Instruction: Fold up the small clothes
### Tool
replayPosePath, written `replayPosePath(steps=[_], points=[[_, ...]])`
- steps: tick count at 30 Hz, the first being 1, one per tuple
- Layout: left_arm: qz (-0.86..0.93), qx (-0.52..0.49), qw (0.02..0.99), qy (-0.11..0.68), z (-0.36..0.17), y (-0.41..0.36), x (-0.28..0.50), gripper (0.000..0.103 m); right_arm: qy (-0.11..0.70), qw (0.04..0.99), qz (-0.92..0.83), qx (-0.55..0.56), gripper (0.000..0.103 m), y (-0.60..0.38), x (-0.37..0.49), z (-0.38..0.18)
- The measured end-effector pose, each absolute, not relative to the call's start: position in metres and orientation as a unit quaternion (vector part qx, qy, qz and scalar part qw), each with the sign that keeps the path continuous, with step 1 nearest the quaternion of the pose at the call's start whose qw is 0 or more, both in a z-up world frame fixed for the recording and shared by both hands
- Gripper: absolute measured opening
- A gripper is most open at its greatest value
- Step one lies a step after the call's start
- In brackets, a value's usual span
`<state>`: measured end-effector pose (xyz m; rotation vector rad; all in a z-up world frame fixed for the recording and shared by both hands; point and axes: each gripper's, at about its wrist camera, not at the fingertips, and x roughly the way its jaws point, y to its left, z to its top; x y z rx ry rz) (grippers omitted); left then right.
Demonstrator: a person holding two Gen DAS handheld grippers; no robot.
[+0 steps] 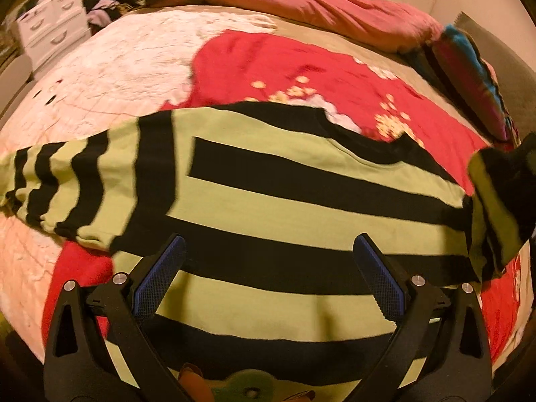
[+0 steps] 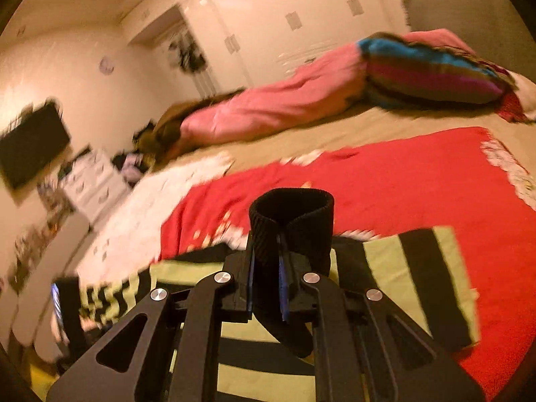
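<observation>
Bed (image 1: 110, 67) is carrying everything: red blanket (image 1: 301, 77) spread across it, pink duvet (image 1: 318, 10) bunched along the far edge, striped cushion (image 2: 435, 73) far right.

Green-and-black striped top (image 1: 284, 207) is lying mostly flat on the red blanket, near edge of the bed, body spread wide. Left sleeve (image 1: 57, 181) is still lying out to the left, not folded in. Right sleeve is coming up off the bed at the right side.

Right gripper (image 2: 266, 278) is pinching the black ribbed cuff (image 2: 291, 221) of that sleeve, jaws pressed tight on it, cuff sticking up between them. Left gripper (image 1: 268, 274) is hovering over the near hem, jaws spread wide, nothing in them.

Progress looks early: first sleeve fold seems to be just starting. Left to do: both sleeves in, then body folded over.
</observation>
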<state>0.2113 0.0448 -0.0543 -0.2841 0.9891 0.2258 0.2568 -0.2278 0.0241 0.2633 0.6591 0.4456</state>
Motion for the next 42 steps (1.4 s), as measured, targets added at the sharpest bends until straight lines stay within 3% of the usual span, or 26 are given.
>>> replayPosePath(steps=[9,12,14,19,31,32,33,34,37,42], points=[[0.122,-0.153,0.858,0.474,-0.059,0.068,0.209,0.094,0.364,0.893,0.26,0.058,0.013,-0.174,0.249,-0.023],[0.117,-0.155,0.857,0.478,-0.06,0.065,0.211,0.094,0.362,0.885,0.282,0.081,0.031,-0.185,0.247,-0.024],[0.11,-0.157,0.856,0.48,-0.06,0.061,0.211,0.094,0.346,0.888,0.287,0.099,0.049,-0.201,0.247,-0.016],[0.077,-0.168,0.856,0.482,-0.059,0.045,0.214,0.094,0.329,0.901,0.253,0.129,0.062,-0.244,0.255,-0.003],[0.046,-0.175,0.837,0.517,-0.083,-0.003,0.256,0.094,0.371,0.903,0.182,0.117,0.07,-0.273,0.27,-0.018],[0.041,-0.175,0.835,0.52,-0.085,-0.007,0.259,0.092,0.373,0.905,0.176,0.107,0.07,-0.273,0.27,-0.017],[0.039,-0.173,0.835,0.52,-0.086,-0.01,0.261,0.075,0.374,0.906,0.171,0.102,0.07,-0.274,0.271,-0.018],[0.029,-0.173,0.834,0.523,-0.088,-0.014,0.264,0.043,0.376,0.906,0.168,0.099,0.07,-0.275,0.272,-0.018],[0.018,-0.181,0.833,0.522,-0.091,-0.018,0.269,0.014,0.384,0.904,0.154,0.106,0.07,-0.282,0.275,-0.024],[0.006,-0.196,0.844,0.499,-0.078,-0.003,0.262,0.007,0.389,0.901,0.144,0.124,0.07,-0.293,0.279,-0.028]])
